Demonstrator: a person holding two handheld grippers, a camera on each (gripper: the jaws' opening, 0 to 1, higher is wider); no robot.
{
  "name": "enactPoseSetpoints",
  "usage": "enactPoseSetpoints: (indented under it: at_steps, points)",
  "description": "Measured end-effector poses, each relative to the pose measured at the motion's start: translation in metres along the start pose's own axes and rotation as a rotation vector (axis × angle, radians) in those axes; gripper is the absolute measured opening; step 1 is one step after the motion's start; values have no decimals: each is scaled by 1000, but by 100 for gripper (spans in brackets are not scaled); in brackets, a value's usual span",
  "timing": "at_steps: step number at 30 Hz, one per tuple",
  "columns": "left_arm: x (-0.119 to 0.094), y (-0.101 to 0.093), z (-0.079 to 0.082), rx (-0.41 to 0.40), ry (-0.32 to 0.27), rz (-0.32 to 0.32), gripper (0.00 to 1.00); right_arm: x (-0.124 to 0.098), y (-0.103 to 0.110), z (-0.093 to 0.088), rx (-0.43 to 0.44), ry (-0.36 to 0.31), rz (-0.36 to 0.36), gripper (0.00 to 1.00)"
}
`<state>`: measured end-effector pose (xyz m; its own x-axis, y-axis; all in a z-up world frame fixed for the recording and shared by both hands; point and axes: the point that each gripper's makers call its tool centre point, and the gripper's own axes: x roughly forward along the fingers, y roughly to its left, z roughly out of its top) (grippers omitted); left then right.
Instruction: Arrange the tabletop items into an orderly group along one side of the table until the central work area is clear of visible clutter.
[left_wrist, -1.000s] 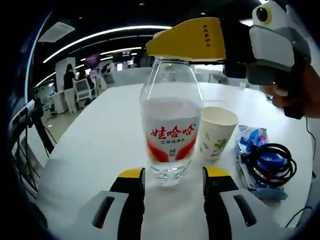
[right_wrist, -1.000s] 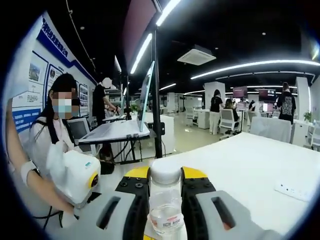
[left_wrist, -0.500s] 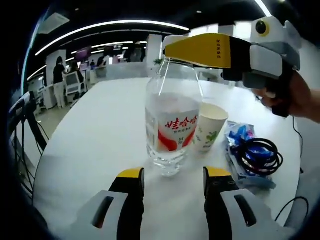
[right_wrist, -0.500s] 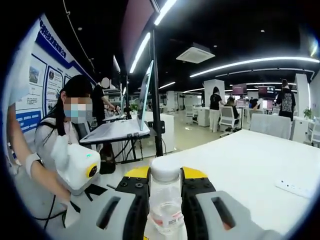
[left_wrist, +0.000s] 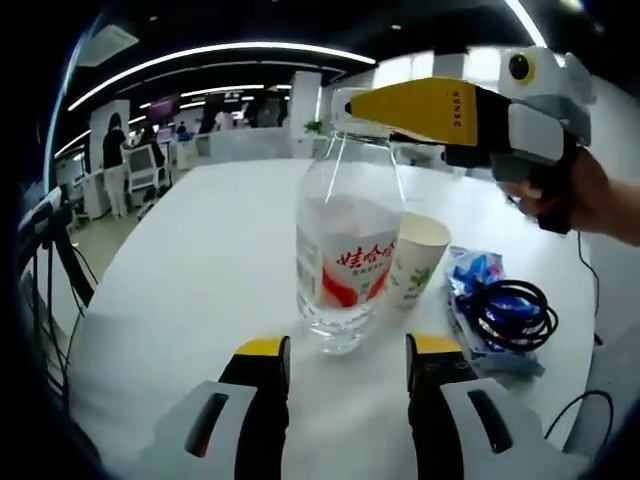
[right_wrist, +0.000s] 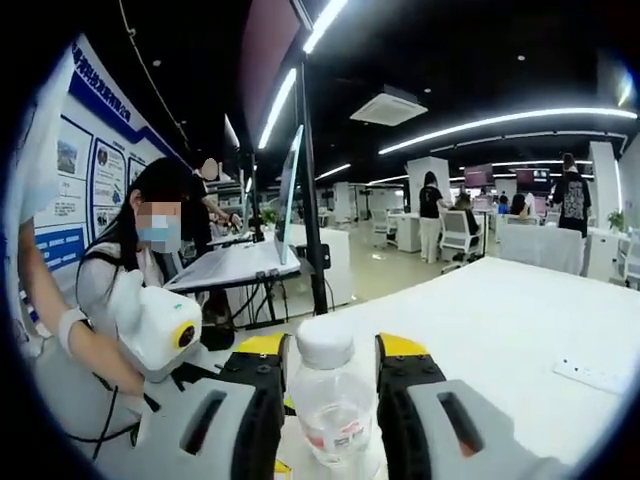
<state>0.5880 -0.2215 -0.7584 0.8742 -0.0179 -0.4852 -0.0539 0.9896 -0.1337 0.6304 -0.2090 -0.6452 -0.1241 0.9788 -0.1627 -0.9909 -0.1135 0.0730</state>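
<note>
The water bottle (left_wrist: 347, 262) has its cap hidden behind the right gripper (left_wrist: 420, 108) at upper centre. The blue packet (left_wrist: 478, 300) lies partly under a black cable coil (left_wrist: 514, 313) at right.

We look low and close at the bottle (left_wrist: 345, 265) from the left; from the right, over its cap, both sharing it.

One water bottle (left_wrist: 348, 262); one paper cup (left_wrist: 418, 260); one coiled black cable (left_wrist: 514, 312); one blue packet (left_wrist: 472, 277).
</note>
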Motion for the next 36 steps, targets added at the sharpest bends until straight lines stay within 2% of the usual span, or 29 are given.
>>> enactPoseSetpoints:
  at_steps: [2,4,5,7,8,10,12,14,17,20,24,27,36]
  points:
    - [-3,1,0,25,1,-23,45,-6,-1,-6,-22,37,40,55]
    - [-7,2,-1,28,-1,-49,48,-11,-6,-13,-71,87,68,63]
    - [-9,0,-1,28,-5,-79,48,-13,-8,-20,-77,121,96,65]
    - [-12,0,-1,50,-10,-94,47,-16,-9,-32,-86,185,159,69]
    - [-13,1,-2,58,-10,-102,49,-17,-11,-39,-91,221,168,70]
    - [-17,1,-5,58,-2,-112,51,-16,-14,-46,-159,267,203,68]
    - [-21,0,-6,53,-12,-120,51,-13,-11,-50,-159,300,253,68]
    - [-24,-1,-8,35,-16,-129,53,-8,-7,-49,-158,304,287,67]
    - [-28,-3,-11,34,-22,-132,54,1,-2,-56,-205,337,336,65]
    - [-32,0,-11,33,-50,-115,58,10,1,-60,-204,343,353,58]
    - [-37,7,-18,9,-41,-88,56,17,8,-69,-196,354,374,54]
    - [-41,11,-22,-15,-35,-75,53,20,11,-72,-204,360,383,53]
    - [-44,17,-22,-62,-53,-53,50,32,9,-73,-206,350,377,49]
